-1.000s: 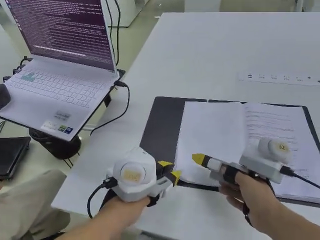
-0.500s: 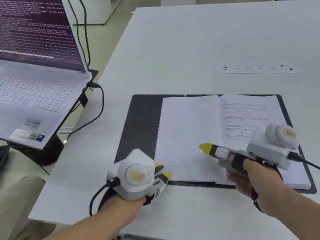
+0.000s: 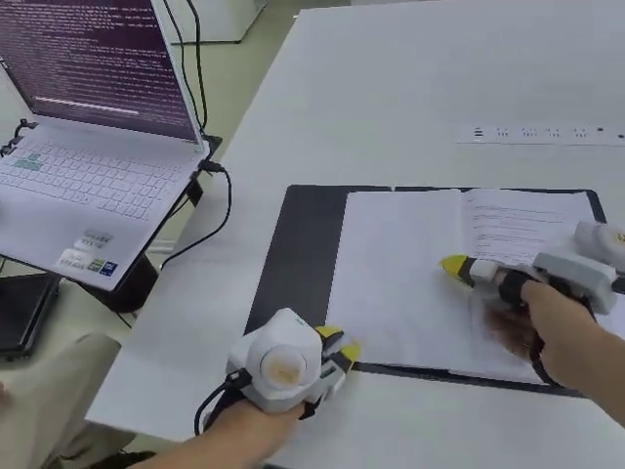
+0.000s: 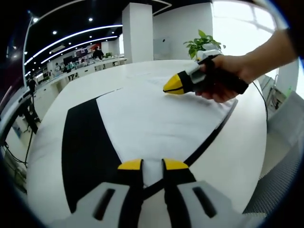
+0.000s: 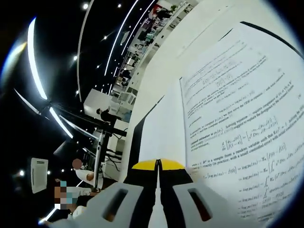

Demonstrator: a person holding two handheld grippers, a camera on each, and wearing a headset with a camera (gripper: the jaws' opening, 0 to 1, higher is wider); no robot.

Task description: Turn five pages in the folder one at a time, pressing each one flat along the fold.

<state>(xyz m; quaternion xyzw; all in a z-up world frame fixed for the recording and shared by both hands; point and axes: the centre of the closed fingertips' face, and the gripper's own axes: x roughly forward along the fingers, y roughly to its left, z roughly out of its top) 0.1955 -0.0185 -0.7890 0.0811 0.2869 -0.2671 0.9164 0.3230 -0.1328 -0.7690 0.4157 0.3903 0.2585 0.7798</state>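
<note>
Laptop [image 3: 93, 156]: we see it open, left of the white table [image 3: 391, 88].
Left gripper [image 3: 338, 344]: we hold it at the folder's near edge, jaws narrowly apart and gripping nothing.
Folder [image 3: 298, 254]: lies open on the table.
Blank page [image 3: 400, 283]: flat, left of the fold.
Right gripper [image 3: 452, 265]: jaws together, tip low over the blank page beside the fold; we cannot tell if it touches.
Printed page [image 3: 518, 225]: right of the fold.

Seen from the head view, the laptop [image 3: 88, 147] runs off the left and top edges, its screen text too small to read, and the power strip [image 3: 542, 134] is cut by the right edge. The right gripper [image 3: 454, 266] and hand [image 3: 552, 327] cover the lower right corner of the folder [image 3: 303, 254], where the printed page [image 3: 518, 227] is illegible
</note>
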